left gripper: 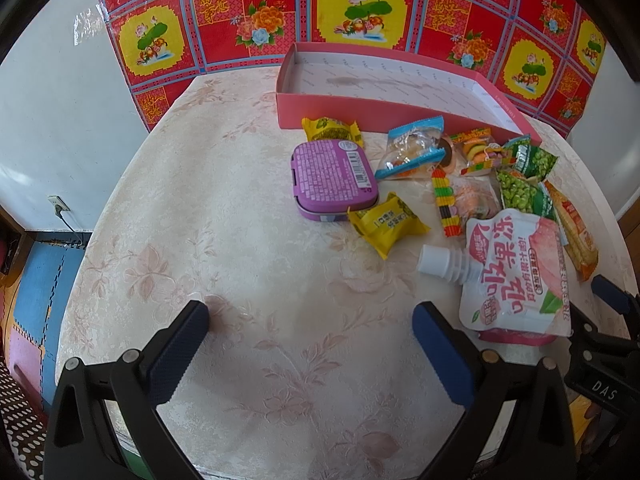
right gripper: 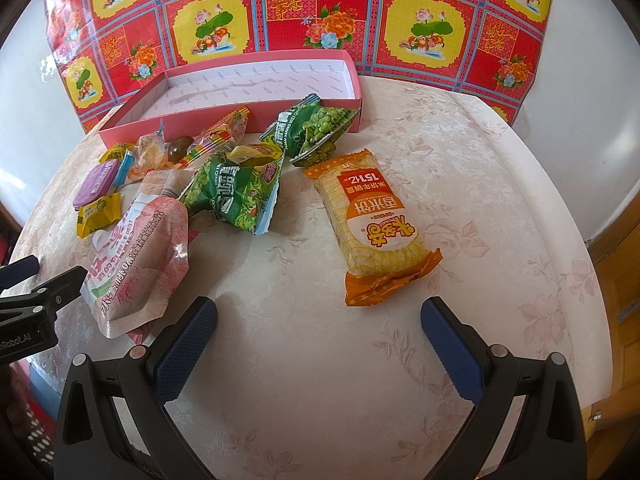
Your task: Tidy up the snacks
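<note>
An empty pink box stands at the table's far side. In front of it lie loose snacks: a purple tin, two small yellow packets, a clear candy bag, two green pea bags, an orange rice-cracker pack and a pink jelly pouch. My left gripper hovers open over bare cloth, left of the pouch. My right gripper is open, just short of the cracker pack. Neither holds anything.
The round table wears a pale floral cloth. A red and yellow patterned sheet hangs on the wall behind. Coloured floor mats lie down left. The other gripper's arm shows at each view's edge.
</note>
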`<state>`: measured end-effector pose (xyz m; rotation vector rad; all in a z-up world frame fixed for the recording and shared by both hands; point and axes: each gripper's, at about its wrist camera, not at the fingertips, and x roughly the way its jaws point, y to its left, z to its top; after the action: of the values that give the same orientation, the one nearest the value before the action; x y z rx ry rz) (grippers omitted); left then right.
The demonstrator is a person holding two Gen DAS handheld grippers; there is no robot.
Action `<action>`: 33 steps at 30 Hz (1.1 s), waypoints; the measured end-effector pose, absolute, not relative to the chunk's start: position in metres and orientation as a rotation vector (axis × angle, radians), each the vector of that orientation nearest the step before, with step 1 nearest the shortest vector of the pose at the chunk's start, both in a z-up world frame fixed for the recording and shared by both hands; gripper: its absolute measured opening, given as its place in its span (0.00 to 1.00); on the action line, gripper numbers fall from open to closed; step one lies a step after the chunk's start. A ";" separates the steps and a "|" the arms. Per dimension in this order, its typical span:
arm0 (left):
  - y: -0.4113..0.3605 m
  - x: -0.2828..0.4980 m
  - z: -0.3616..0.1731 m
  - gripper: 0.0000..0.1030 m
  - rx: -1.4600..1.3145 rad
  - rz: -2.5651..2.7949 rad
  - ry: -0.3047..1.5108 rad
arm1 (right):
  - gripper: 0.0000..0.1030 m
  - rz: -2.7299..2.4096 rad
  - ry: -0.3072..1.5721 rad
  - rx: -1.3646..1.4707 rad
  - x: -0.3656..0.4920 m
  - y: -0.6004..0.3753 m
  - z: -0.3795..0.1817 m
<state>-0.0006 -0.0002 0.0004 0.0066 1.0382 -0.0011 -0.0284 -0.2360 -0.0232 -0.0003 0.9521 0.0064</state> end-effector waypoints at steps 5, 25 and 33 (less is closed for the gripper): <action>0.000 -0.001 0.000 1.00 0.006 -0.001 1.038 | 1.00 0.006 0.952 0.000 -0.028 -0.236 -0.023; 0.000 -0.001 0.000 1.00 0.007 -0.001 1.036 | 1.00 0.012 0.952 -0.002 -0.029 -0.237 -0.024; 0.000 0.001 0.002 1.00 0.013 -0.013 1.035 | 1.00 0.088 0.960 -0.025 -0.030 -0.238 -0.023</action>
<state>0.0015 -0.0005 0.0018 0.0129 1.0346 -0.0132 -0.0304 -0.2382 -0.0229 -0.0253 0.9598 0.0885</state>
